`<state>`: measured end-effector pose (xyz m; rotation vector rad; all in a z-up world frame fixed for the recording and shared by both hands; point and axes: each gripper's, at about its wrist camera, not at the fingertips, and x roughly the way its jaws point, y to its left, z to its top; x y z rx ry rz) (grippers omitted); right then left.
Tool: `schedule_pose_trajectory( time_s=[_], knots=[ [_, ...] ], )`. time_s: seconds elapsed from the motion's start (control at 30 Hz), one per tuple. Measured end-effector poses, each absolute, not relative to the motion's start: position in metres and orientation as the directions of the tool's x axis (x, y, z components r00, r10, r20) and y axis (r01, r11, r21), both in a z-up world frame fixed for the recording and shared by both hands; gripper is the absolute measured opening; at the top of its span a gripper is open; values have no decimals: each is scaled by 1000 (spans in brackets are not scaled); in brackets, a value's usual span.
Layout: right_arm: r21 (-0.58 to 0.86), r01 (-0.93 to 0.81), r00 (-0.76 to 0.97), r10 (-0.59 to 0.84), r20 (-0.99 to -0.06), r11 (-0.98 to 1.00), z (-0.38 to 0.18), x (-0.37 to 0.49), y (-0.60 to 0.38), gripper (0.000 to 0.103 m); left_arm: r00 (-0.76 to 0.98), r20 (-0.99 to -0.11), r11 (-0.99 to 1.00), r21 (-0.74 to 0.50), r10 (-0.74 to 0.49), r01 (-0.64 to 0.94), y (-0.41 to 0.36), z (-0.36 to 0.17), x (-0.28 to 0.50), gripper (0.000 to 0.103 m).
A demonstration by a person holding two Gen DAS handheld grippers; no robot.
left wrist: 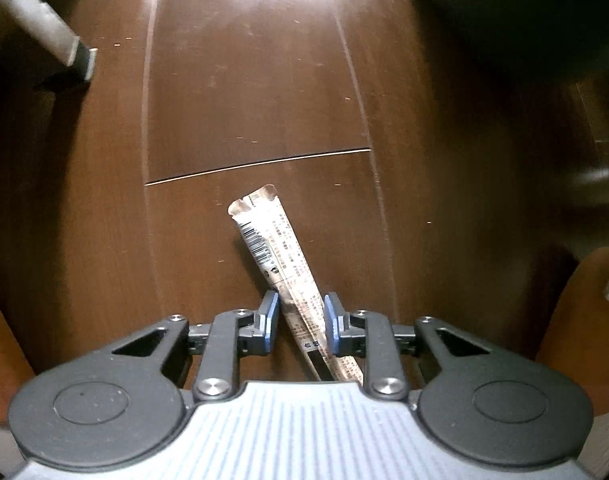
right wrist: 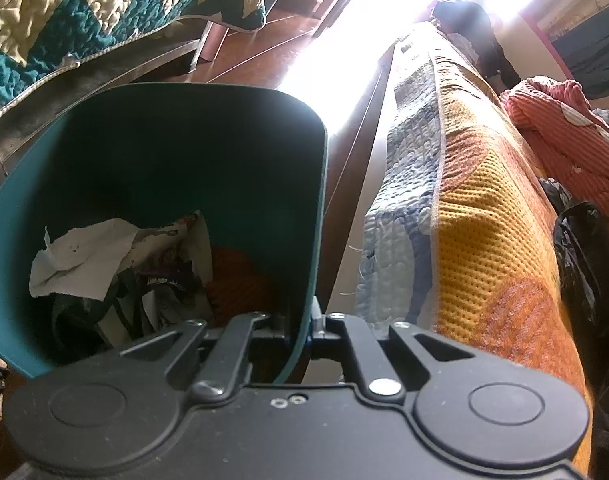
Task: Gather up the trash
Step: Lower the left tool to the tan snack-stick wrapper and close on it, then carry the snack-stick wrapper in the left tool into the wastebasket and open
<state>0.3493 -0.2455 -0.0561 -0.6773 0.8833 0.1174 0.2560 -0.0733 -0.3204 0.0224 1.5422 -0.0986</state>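
Stick wrapper (left wrist: pixel 278 258) lies flat on the brown wood floor (left wrist: pixel 244 92), its near end between your left tool's (left wrist: pixel 300 320) jaws, which sit narrowly apart, pads not visibly pressing it. Your right tool (right wrist: pixel 304 330) is clamped on the teal trash bin's (right wrist: pixel 104 136) rim; crumpled paper (right wrist: pixel 80 256) inside.

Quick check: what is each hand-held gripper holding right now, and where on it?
Right hand-held gripper: shut on the teal bin, clamping its near rim wall. Left hand-held gripper: fingers straddle the lower part of the wrapper on the floor; firm grip cannot be told.
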Motion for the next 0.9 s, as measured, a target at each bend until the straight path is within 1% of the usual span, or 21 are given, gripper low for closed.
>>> schedule_pose_trajectory(
  time_s=[0.13,0.3,0.43,0.67,0.77,0.9],
  knots=[
    [-500,-363,646,-175,-743,786,-56,349,-246,6,96,-994,996,-46,-54,75,-56,-295,245,23],
    [-496,-360,645,-174,-745,790,-55,351,-245,6,175,-981,986,-58,-85,153,-52,-234,231,23],
    [-503,-361,648,-176,-741,786,-56,352,-243,6,234,-960,957,-83,-151,278,-55,-173,223,24],
    [-518,-388,670,-152,-727,763,-55,346,-235,5,348,-883,907,-174,-316,383,-49,-62,217,24],
    [-524,-411,682,-130,-719,746,-54,344,-229,5,387,-843,891,-211,-374,402,-58,-31,230,24],
    [-529,-431,687,-113,-717,731,-53,343,-222,3,428,-809,886,-228,-403,404,-77,-13,255,24]
  ],
)
